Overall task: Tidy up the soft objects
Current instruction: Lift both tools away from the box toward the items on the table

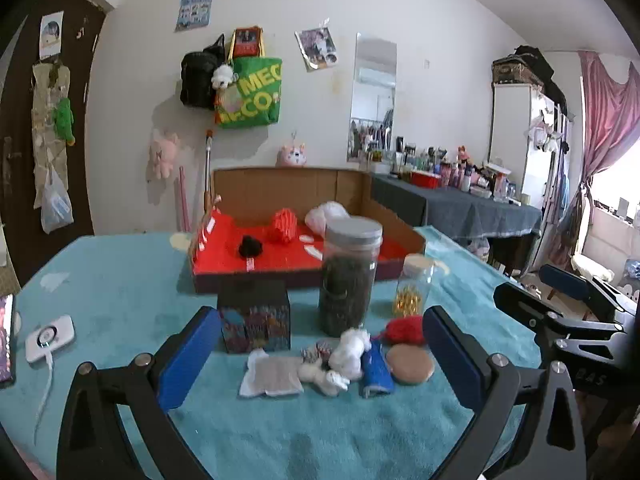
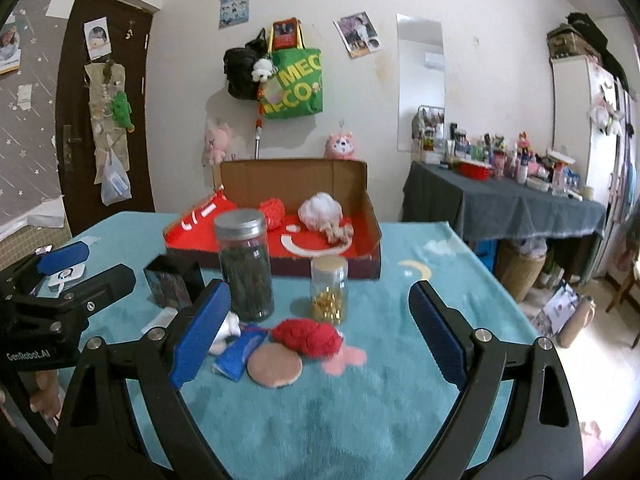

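Note:
A cluster of soft things lies on the teal cloth: a grey-white cloth (image 1: 272, 376), two white plush pieces (image 1: 352, 350), a blue fabric piece (image 1: 376, 372), a tan round pad (image 1: 410, 364) and a red fluffy ball (image 2: 308, 336). My left gripper (image 1: 320, 356) hovers open just in front of them, nothing between its blue pads. My right gripper (image 2: 320, 336) is open too, framing the red ball and tan pad (image 2: 274, 366) without touching. Behind stands a cardboard box (image 1: 404, 236) with red lining, holding a red yarn ball (image 1: 285, 226), a black pompom (image 1: 250, 246) and a white fluffy piece (image 1: 326, 216).
A tall jar of dark contents (image 1: 348, 276), a small jar of gold bits (image 1: 412, 288) and a dark printed box (image 1: 254, 324) stand between the cluster and the cardboard box. A white device with a cable (image 1: 50, 338) lies at the left. A cluttered side table (image 2: 500, 208) stands at the right.

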A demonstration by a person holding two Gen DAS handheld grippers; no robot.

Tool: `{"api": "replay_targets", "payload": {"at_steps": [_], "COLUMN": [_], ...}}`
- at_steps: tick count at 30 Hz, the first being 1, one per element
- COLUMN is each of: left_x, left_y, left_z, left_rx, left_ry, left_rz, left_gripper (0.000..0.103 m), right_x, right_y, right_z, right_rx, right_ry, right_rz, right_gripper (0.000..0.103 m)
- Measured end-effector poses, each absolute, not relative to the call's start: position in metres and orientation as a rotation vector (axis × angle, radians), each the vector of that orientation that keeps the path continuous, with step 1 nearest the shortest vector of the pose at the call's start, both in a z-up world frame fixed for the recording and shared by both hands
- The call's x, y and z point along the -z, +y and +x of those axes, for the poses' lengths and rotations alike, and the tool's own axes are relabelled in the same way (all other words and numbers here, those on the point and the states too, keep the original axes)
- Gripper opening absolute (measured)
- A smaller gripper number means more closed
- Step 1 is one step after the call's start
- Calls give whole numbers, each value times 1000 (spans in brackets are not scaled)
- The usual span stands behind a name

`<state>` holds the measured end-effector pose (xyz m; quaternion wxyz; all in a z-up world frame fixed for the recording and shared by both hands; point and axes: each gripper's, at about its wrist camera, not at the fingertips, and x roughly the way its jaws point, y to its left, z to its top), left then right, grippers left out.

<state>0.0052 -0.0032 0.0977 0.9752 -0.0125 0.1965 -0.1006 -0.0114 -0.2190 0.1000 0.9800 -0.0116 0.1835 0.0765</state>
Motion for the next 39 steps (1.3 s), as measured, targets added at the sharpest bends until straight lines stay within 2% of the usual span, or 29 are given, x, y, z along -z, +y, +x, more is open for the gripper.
{"api": "replay_targets", "payload": {"at_steps": [22, 39], "left_x": [-31, -25], "left_y": [-3, 14], "left_z": [23, 44], "left_rx": [166, 153], "left_ry": [573, 676], "left_rz": [-35, -70], "left_gripper": [103, 103], "right_x": [-29, -18], "right_y": [-225, -222], "right_z": [1, 13], "right_rx": [-137, -159], "right_ry": [549, 612], "right_rz": [16, 12], "right_gripper": [92, 92]}}
